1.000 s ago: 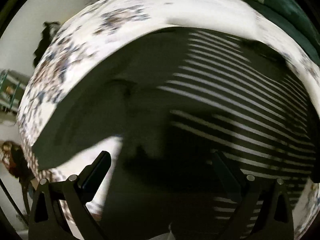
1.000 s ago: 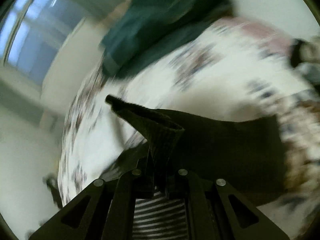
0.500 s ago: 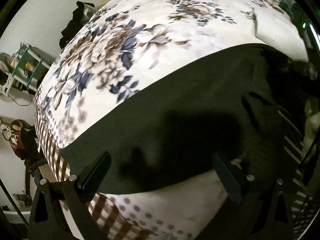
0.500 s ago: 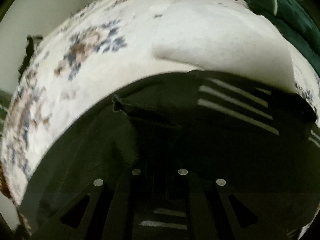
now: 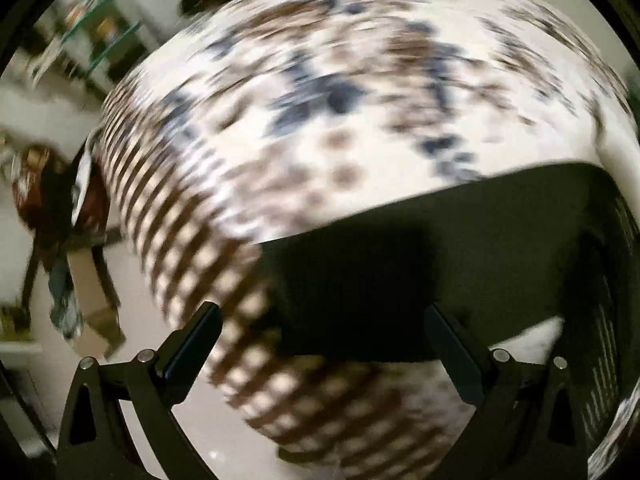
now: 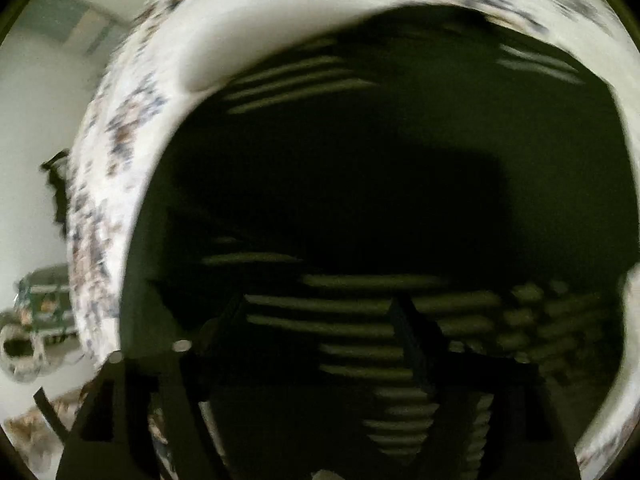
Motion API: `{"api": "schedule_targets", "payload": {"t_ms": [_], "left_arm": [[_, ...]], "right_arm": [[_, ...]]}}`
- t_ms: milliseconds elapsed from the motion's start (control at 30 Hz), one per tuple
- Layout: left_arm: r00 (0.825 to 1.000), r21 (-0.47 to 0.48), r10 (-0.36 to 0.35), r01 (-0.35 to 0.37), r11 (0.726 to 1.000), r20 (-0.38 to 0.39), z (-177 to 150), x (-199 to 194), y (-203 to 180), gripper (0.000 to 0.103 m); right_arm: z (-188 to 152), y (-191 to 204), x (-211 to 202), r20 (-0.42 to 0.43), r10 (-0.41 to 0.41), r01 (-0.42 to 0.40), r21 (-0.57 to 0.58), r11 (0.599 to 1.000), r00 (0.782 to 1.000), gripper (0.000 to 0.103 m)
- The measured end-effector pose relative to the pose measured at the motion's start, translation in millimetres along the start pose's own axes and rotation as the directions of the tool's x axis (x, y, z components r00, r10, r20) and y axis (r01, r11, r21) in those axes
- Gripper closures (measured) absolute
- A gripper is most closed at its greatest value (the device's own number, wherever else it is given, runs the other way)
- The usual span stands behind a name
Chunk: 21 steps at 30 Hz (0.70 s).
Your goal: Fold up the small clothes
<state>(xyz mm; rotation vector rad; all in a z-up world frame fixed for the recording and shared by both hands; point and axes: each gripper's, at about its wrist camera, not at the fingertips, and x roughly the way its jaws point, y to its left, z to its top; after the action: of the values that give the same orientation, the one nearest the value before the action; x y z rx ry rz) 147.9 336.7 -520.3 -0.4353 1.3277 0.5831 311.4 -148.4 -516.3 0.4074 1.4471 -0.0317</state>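
A dark garment with thin pale stripes (image 6: 360, 160) lies spread on the flowered bedspread (image 6: 132, 140) and fills most of the right wrist view. Just above it, my right gripper (image 6: 320, 320) has its jaws opening, with no cloth pinched between them. In the blurred left wrist view, the garment's plain dark side (image 5: 420, 264) reaches the bedspread's brown checked border (image 5: 180, 240). My left gripper (image 5: 320, 320) points down over that edge, open, with nothing between its fingers.
The bed's edge drops to a pale floor (image 5: 224, 440) on the left. Beyond it stand a shelf (image 5: 100, 32) and a brown bag on a dark frame (image 5: 36, 184). A plain white cloth (image 6: 260, 20) lies past the garment.
The right gripper was shut on a dark fold, laid it down on the garment and has spread its fingers. The left gripper swept, open, from over the garment to its edge by the checked border.
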Motion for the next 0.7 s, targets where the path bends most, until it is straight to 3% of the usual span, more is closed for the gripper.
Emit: {"api": "schedule_targets", "payload": {"t_ms": [100, 267, 333, 433, 500, 567, 600, 633, 700], "left_arm": [[0.999, -0.099, -0.029, 0.025, 0.995, -0.04, -4, 27, 35, 0.0], [0.989, -0.238, -0.103, 0.075, 0.968, -0.109, -9, 77, 56, 0.006], [0.987, -0.249, -0.135, 0.111, 0.962, -0.083, -7, 78, 48, 0.006], [0.979, -0.183, -0.203, 0.198, 0.963, -0.009, 0, 62, 19, 0.01], [0.979, -0.107, -0.205, 0.202, 0.974, -0.021, 5, 64, -5, 0.025], [0.986, -0.072, -0.157, 0.153, 0.986, -0.052, 10, 72, -17, 0.076], [0.984, -0.086, -0.175, 0.171, 0.982, -0.04, 14, 69, -15, 0.09], [0.979, -0.099, -0.201, 0.198, 0.975, -0.022, 19, 63, -13, 0.098], [0.972, -0.116, -0.228, 0.234, 0.965, 0.061, 37, 37, -4, 0.098]], "right_arm": [[-16, -17, 14, -0.025, -0.035, 0.037, 0.069, 0.997, 0.999, 0.023], [-31, -15, 38, -0.055, -0.025, 0.032, 0.138, 0.99, 0.998, 0.023], [-33, 1, 48, -0.067, -0.032, 0.039, 0.11, 0.993, 0.997, 0.023], [-31, 23, 52, -0.079, -0.044, 0.05, 0.073, 0.996, 0.996, 0.023], [-29, 41, 58, -0.091, -0.026, 0.032, 0.059, 0.998, 0.996, 0.023], [-28, 54, 63, -0.091, -0.021, 0.026, 0.048, 0.999, 0.996, 0.023], [-27, 60, 62, -0.089, -0.019, 0.023, 0.041, 0.999, 0.996, 0.023], [-25, 67, 62, -0.085, -0.018, 0.021, 0.033, 0.999, 0.996, 0.023], [-21, 76, 58, -0.071, -0.007, 0.009, 0.022, 1.0, 0.997, 0.023]]}}
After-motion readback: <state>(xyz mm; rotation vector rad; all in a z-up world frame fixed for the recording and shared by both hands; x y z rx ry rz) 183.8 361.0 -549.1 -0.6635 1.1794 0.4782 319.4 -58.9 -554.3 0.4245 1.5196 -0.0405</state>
